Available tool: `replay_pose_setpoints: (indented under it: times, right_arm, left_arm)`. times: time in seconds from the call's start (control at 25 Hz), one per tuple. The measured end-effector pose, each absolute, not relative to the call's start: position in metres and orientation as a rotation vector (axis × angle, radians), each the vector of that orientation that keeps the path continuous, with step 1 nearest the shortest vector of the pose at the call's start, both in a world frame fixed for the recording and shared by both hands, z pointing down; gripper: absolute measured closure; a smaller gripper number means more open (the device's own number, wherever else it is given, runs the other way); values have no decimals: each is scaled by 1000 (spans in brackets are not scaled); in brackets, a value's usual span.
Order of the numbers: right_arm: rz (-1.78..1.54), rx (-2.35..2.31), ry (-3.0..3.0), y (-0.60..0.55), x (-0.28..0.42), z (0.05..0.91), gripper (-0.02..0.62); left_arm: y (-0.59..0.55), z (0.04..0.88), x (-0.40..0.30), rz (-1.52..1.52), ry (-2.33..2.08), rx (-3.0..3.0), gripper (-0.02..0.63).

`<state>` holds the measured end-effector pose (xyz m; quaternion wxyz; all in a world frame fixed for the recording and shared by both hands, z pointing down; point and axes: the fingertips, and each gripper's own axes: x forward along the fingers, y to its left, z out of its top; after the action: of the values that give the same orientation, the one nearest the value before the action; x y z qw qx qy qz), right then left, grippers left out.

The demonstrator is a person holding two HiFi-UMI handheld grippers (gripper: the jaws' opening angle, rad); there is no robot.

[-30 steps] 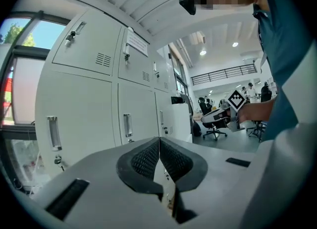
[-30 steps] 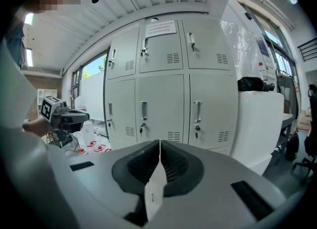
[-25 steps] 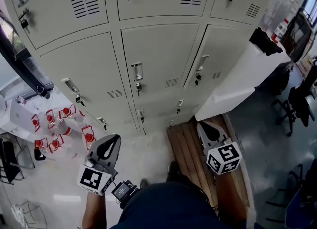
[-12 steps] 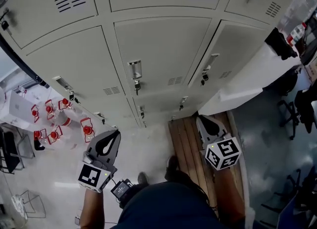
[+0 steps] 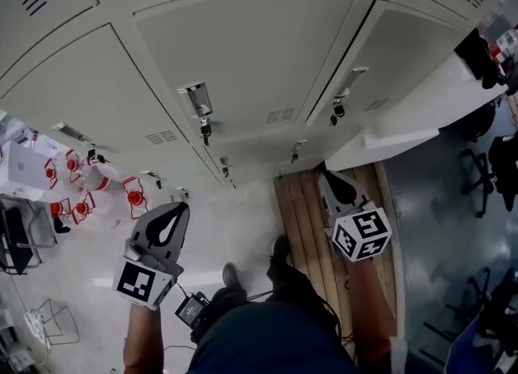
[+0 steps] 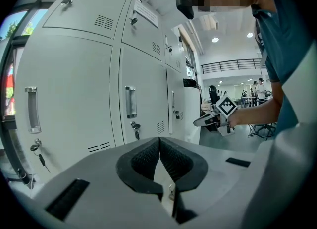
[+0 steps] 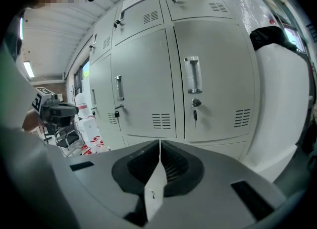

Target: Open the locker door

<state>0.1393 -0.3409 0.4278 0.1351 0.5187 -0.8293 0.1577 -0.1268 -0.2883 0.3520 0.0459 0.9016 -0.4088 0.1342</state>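
Locker door (image 5: 243, 57), with an upright handle (image 5: 197, 99) and a key (image 5: 205, 128) hanging just below it, stands shut in the middle of the grey locker bank (image 5: 97, 97), flush with the closed doors on either side. The left gripper (image 5: 173, 214) hangs above the pale floor (image 5: 235, 227) near the bank's lower left doors, well apart from any handle. Its own view shows the two ribbed pads (image 6: 146, 158) pressed together at the tips with nothing between them. The right gripper (image 5: 330, 182) is held over a wooden pallet (image 5: 303, 218) at the foot of the bank, toward its right end. Its jaws are likewise closed tight and empty. Neither gripper touches a door. Red-capped bottles (image 5: 77, 194) stand in a cluster on the floor by the bank's left end. A black bag (image 5: 481, 57) lies on top of a white unit (image 5: 421, 113) against the bank's right side.
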Motion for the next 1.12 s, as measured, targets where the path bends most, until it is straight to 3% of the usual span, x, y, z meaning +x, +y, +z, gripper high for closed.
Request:
replay_pose_setpoints:
  times: [1.12]
  right_arm:
    - [566, 1337, -2361, -453, 176, 642, 557]
  left_arm:
    - [-331, 491, -62, 535, -1188, 2601, 588]
